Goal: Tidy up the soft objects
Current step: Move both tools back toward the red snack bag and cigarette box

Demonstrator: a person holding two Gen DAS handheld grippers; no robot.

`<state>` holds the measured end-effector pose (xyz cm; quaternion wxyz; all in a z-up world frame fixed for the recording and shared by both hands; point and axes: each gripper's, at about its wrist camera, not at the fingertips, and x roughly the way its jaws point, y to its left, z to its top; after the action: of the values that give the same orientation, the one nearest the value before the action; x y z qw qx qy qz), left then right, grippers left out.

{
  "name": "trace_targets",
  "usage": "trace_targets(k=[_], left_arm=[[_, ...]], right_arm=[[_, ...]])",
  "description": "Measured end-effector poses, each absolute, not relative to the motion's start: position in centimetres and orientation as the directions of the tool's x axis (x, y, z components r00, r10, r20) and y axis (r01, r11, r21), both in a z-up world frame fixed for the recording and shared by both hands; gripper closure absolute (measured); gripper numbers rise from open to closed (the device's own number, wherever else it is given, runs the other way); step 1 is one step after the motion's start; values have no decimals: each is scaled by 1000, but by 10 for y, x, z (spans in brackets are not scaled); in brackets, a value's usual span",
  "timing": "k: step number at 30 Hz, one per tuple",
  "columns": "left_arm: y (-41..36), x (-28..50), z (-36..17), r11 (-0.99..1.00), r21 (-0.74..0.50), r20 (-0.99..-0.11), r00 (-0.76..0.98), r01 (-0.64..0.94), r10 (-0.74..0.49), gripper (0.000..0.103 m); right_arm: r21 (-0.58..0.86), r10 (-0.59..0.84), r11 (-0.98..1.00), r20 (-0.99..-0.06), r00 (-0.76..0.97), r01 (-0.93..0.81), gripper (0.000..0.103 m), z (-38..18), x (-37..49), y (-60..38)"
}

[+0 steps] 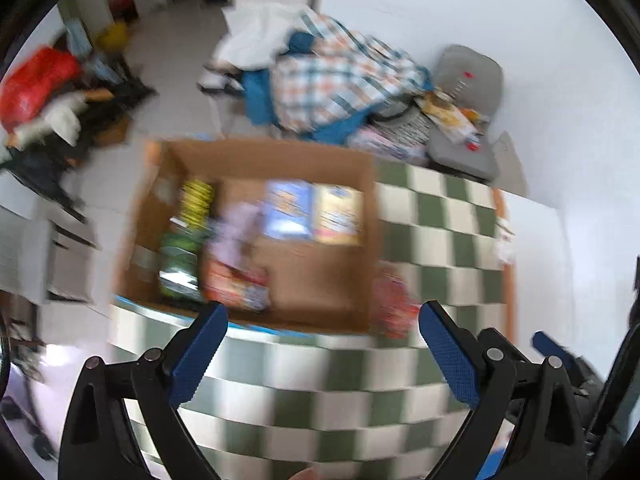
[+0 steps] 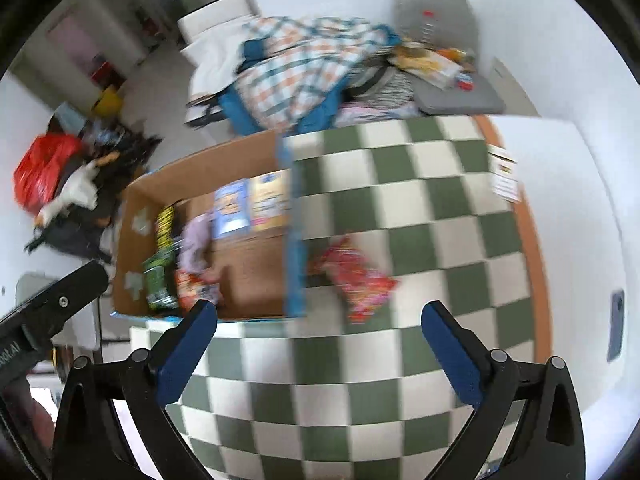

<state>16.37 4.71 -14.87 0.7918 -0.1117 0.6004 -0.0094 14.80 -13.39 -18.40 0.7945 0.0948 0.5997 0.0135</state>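
Note:
An open cardboard box stands on the green and white checkered table. Inside lie several soft packs: a lilac one, a red one, green and yellow ones, a blue one and a yellow one. A red snack pack lies on the table right of the box. My left gripper and right gripper are open and empty, above the table's near part.
Behind the table a chair holds a plaid cloth pile and a grey cushion. A red bag and dark clutter lie on the floor at left. A white label sits at the table's right edge.

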Motion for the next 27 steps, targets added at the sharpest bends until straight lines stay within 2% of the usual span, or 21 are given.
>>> trace_targets(k=[5,8,17,21,27], left_arm=[[-33,184,-220,939,-313,-950,60,-144,-308,5],[-71,191,-262,939,-292,-953,-30,-179,-302,5],[-113,219,-367,951,-64,-980,-159,-302,-117,5],[-119,230,-396,949,20,-976,-211,-316,-50,5],[-112,239,-424,924,90,-961,-276,-372,-17,5]], right_arm=[[126,63,965,-962,265,229,0,-201,147,-233],[84,8,952,-968,250,296,0,-215,144,-290],[-11,-79,925,-984,162,381,0,-264,146,-408],[-34,-89,934,-987,137,357,0,-280,164,-418],[-33,-73,956,-989,126,293,0,-298,208,-417]])
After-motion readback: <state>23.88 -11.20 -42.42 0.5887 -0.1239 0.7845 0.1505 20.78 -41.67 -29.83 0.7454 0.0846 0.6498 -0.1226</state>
